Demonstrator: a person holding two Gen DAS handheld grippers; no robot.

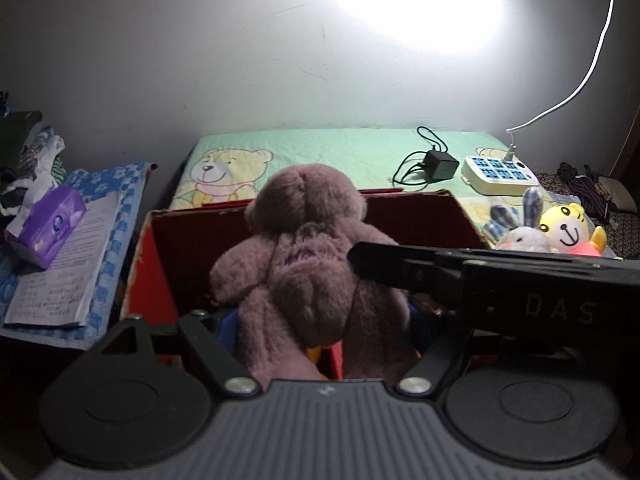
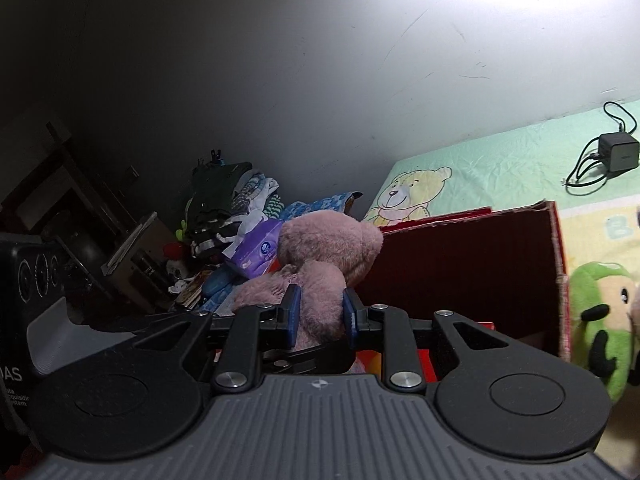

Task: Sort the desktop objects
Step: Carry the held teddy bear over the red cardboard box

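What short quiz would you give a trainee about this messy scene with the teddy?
1. True or false: the right gripper is clamped on a limb of the pink teddy bear.
2. Which item lies next to the black charger on the green blanket? A) a white power strip B) a coffee mug C) a laptop
3. Fill in: the open cardboard box behind the bear is coloured ____ inside.

Key: 1 true; 2 A; 3 red.
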